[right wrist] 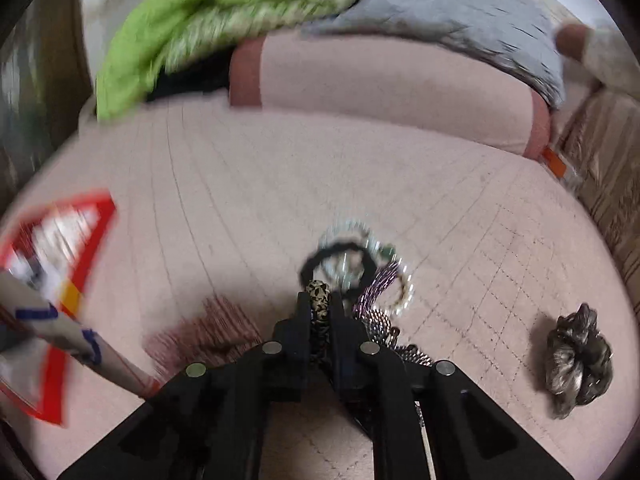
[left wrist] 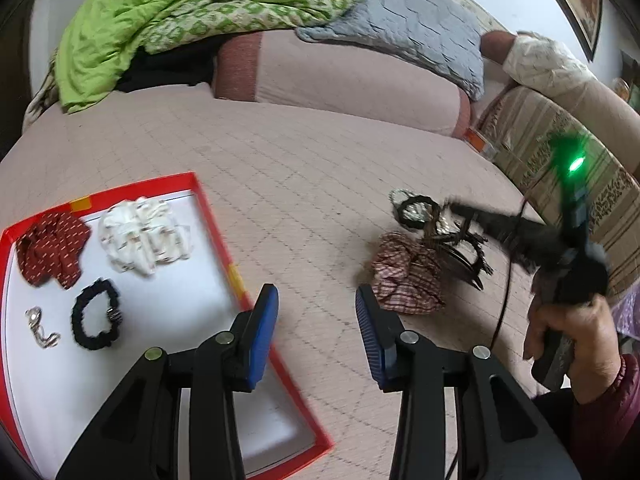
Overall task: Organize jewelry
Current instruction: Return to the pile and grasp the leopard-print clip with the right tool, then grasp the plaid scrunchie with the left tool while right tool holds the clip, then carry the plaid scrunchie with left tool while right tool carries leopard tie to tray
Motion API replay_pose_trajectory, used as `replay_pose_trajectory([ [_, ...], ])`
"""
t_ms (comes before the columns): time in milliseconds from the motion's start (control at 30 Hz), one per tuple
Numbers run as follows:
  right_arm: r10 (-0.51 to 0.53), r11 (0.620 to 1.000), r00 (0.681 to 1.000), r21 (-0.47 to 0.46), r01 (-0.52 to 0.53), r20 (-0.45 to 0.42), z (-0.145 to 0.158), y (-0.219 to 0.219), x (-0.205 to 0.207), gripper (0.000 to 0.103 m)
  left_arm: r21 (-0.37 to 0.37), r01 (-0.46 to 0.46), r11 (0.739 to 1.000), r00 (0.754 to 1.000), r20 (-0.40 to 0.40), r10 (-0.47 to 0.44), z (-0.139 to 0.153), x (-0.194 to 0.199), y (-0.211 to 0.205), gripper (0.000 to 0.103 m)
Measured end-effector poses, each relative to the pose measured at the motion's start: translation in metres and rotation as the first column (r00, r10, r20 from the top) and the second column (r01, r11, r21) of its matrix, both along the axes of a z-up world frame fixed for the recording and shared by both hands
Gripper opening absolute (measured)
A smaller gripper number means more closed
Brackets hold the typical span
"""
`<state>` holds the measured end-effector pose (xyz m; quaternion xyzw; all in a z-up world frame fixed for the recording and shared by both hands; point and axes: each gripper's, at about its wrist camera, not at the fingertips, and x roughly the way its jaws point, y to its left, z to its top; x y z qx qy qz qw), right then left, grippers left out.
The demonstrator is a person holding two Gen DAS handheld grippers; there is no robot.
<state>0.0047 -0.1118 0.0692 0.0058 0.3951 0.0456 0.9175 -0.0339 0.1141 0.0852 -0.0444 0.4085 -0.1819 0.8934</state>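
A red-rimmed tray (left wrist: 218,222) lies on the pink bed cover at the left. In it lie a dark red scrunchie (left wrist: 52,248), a white scrunchie (left wrist: 144,236), a black hair tie (left wrist: 96,312) and a small silver piece (left wrist: 40,326). My left gripper (left wrist: 316,320) is open and empty, hovering over the tray's right rim. My right gripper (right wrist: 319,304) is shut on a leopard-patterned hair band (right wrist: 319,300), over a blurred pile with a black hair tie (right wrist: 340,256) and beaded bracelets (right wrist: 384,280). In the left wrist view that gripper (left wrist: 452,206) reaches into the pile beside a plaid scrunchie (left wrist: 406,276).
A dark grey scrunchie (right wrist: 580,360) lies alone at the right. A green quilt (left wrist: 168,20), a grey quilted pillow (left wrist: 420,28) and a pink bolster (left wrist: 340,80) lie at the back. A striped cushion (left wrist: 560,152) borders the right edge.
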Motion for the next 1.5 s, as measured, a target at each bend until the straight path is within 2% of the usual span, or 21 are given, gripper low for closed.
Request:
replay_pose_trajectory([
  [67, -0.021, 0.991, 0.995, 0.132, 0.009, 0.096, 0.018, -0.019, -0.011, 0.009, 0.005, 0.044, 0.999, 0.999, -0.014, -0.044, 0.0, 0.005, -0.018, 0.041],
  [167, -0.075, 0.977, 0.98, 0.211, 0.035, 0.187, 0.034, -0.039, -0.023, 0.009, -0.019, 0.107, 0.994, 0.992, -0.061, -0.108, -0.005, 0.015, -0.048, 0.043],
  [233, -0.112, 0.968, 0.97, 0.243, 0.058, 0.215, 0.039, -0.048, -0.026, 0.009, -0.022, 0.151, 0.988, 0.984, -0.088, -0.152, -0.01, 0.021, -0.066, 0.043],
  [367, -0.171, 0.937, 0.96, 0.336, 0.09, 0.221, 0.043, -0.074, -0.03, 0.009, 0.013, 0.194, 0.981, 0.973, -0.13, -0.19, -0.025, 0.029, -0.099, 0.044],
  [400, -0.178, 0.932, 0.96, 0.35, 0.094, 0.218, 0.043, -0.076, -0.029, 0.009, 0.016, 0.192, 0.981, 0.972, -0.143, -0.188, -0.03, 0.032, -0.105, 0.047],
  [500, -0.202, 0.913, 0.956, 0.393, 0.106, 0.211, 0.044, -0.09, -0.033, 0.009, 0.084, 0.152, 0.985, 0.98, -0.14, -0.139, -0.042, 0.042, -0.115, 0.059],
  [600, -0.198, 0.899, 0.961, 0.426, 0.099, 0.194, 0.039, -0.096, -0.034, 0.009, 0.162, 0.123, 0.979, 0.984, -0.145, -0.1, -0.053, 0.053, -0.123, 0.06],
  [667, -0.184, 0.889, 0.965, 0.451, 0.08, 0.189, 0.039, -0.097, -0.033, 0.009, 0.184, 0.111, 0.977, 0.985, -0.154, -0.083, -0.061, 0.06, -0.126, 0.06],
  [733, -0.172, 0.885, 0.967, 0.461, 0.069, 0.187, 0.038, -0.095, -0.034, 0.009, 0.194, 0.093, 0.977, 0.99, -0.126, -0.069, -0.063, 0.063, -0.128, 0.06],
  [767, -0.166, 0.884, 0.968, 0.463, 0.061, 0.189, 0.038, -0.094, -0.034, 0.009, 0.203, 0.085, 0.976, 0.992, -0.114, -0.062, -0.063, 0.065, -0.13, 0.06],
  [800, -0.158, 0.884, 0.968, 0.464, 0.051, 0.194, 0.038, -0.093, -0.035, 0.009, 0.208, 0.077, 0.975, 0.993, -0.103, -0.056, -0.063, 0.065, -0.132, 0.05],
  [833, -0.153, 0.886, 0.968, 0.462, 0.046, 0.198, 0.039, -0.091, -0.035, 0.009, 0.205, 0.072, 0.976, 0.995, -0.089, -0.054, -0.062, 0.065, -0.132, 0.035],
  [900, -0.149, 0.884, 0.968, 0.466, 0.038, 0.202, 0.039, -0.09, -0.036, 0.009, 0.194, 0.067, 0.979, 0.995, -0.079, -0.053, -0.06, 0.063, -0.13, 0.02],
  [1167, -0.105, 0.886, 0.972, 0.463, -0.005, 0.211, 0.039, -0.077, -0.04, 0.009, 0.119, 0.036, 0.992, 0.999, 0.004, -0.037, -0.022, 0.027, -0.109, 0.019],
  [1333, -0.078, 0.893, 0.967, 0.448, -0.04, 0.241, 0.042, -0.063, -0.051, 0.009, 0.1, 0.011, 0.995, 0.999, 0.04, -0.015, -0.003, 0.001, -0.09, 0.019],
  [1500, -0.037, 0.902, 0.964, 0.423, -0.08, 0.262, 0.045, -0.045, -0.068, 0.009, 0.116, -0.027, 0.993, 0.996, 0.082, 0.017, 0.01, -0.02, -0.07, 0.019],
])
